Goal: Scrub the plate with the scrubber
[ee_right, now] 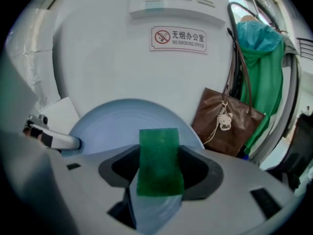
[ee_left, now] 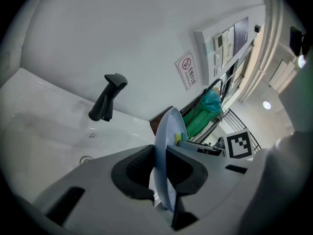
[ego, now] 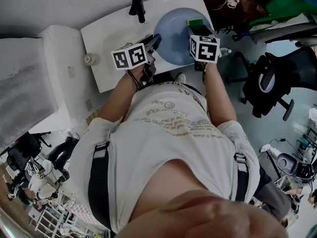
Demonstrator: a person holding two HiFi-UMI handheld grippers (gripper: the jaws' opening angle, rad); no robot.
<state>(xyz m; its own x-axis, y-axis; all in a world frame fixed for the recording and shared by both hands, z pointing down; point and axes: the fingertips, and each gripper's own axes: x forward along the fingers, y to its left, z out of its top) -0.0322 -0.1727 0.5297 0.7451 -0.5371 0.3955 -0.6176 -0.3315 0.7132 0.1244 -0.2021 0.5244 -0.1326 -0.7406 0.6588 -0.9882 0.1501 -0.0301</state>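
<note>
I see my left gripper (ee_left: 159, 173) clamped on the plate (ee_left: 168, 126) rim, plate tilted on edge over the sink (ego: 106, 38), right gripper (ee_right: 157, 180) pinching the scrubber (ee_right: 158, 151) at its far edge, tap (ego: 138, 8) well apart

Black faucet (ego: 138, 7) stands on a white, probably ceramic washbasin (ego: 106, 46).

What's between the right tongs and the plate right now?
The green scrubber, clamped in the right tongs, with the plate just behind it. The right gripper view shows this.

Pale blue plate (ee_right: 122, 120); green scrubber (ee_right: 159, 161); black faucet (ee_left: 108, 98); white sink (ee_left: 44, 131)
</note>
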